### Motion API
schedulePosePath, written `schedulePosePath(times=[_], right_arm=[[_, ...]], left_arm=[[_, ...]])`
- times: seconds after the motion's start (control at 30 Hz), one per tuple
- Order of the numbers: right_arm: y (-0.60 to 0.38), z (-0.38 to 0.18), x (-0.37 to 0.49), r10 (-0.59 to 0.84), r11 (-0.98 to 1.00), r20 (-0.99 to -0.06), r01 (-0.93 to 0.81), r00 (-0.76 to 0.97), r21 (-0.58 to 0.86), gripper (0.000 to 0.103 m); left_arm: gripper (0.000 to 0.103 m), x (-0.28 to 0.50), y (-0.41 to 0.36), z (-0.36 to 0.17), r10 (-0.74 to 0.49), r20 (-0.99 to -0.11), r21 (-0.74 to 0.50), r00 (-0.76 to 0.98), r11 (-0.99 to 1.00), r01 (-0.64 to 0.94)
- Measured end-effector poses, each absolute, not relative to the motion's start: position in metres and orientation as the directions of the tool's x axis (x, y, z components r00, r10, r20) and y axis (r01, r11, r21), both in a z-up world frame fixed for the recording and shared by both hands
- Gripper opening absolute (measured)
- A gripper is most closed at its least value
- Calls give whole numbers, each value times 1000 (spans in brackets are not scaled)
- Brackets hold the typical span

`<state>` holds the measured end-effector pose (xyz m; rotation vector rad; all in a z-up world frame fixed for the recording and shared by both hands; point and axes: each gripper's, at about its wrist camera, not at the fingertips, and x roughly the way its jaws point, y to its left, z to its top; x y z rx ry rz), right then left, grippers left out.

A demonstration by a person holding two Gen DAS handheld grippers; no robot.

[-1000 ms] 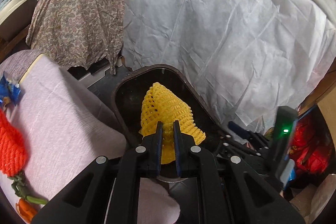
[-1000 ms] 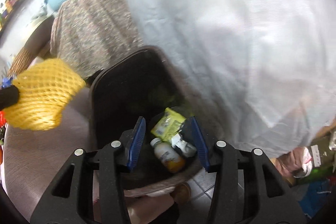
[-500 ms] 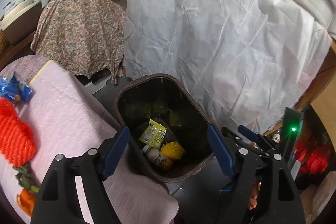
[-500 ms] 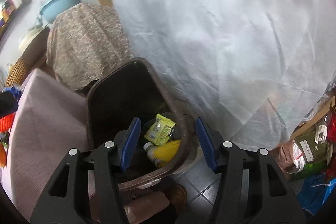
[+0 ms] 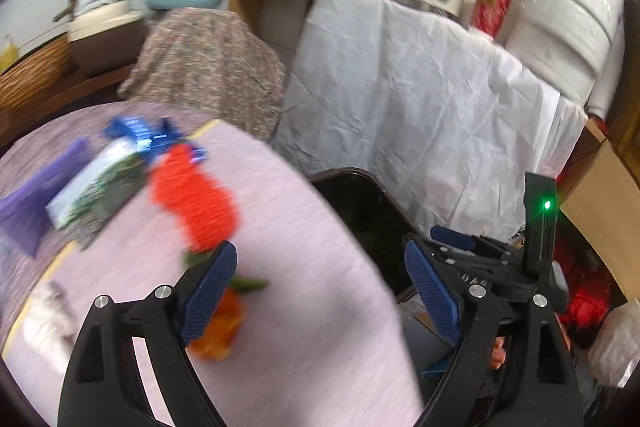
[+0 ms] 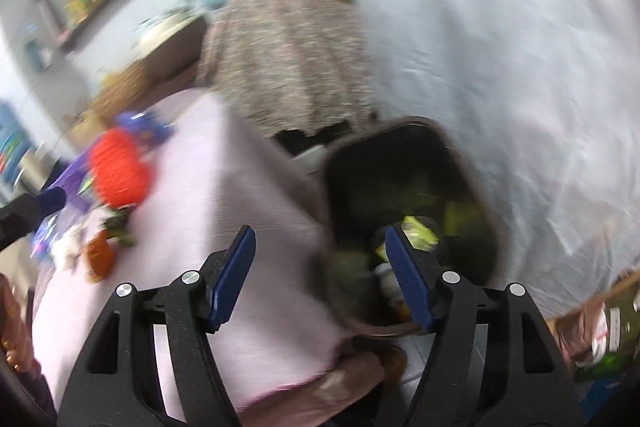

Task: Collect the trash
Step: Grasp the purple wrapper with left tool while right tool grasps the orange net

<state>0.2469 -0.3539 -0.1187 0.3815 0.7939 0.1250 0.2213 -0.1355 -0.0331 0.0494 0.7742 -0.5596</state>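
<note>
Both views have swung from bin point(image 6: 408, 195) toward bench point(image 5: 320, 307) — left tool point(image 5: 320, 291) and right tool point(image 6: 320, 275) released, empty. Next pick: red net point(image 5: 196, 203) near bench's far edge — approach, then clench.

Left tool point(image 5: 318, 281) agape (empty) over table point(image 5: 320, 339).

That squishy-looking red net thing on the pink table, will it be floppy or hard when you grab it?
The red mesh foam net probably squashes easily: it looks like soft, open netting. It likely weighs almost nothing. It lies slumped on the pink tablecloth, so it shouldn't roll, though blur hides detail.
</note>
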Motion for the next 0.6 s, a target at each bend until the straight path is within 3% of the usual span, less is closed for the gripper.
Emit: schedulePosePath(times=[0.33,0.6], right_arm=[[-244,-69,261,356,934,-643,-245,678,258,75],[-168,-51,300,304,935,-656,-349,691,65,76]], left_arm=[[85,197,-27,-31,-248,-645,10,723,943,333],[85,223,36,-29,-116,-645,77,755,974,215]])
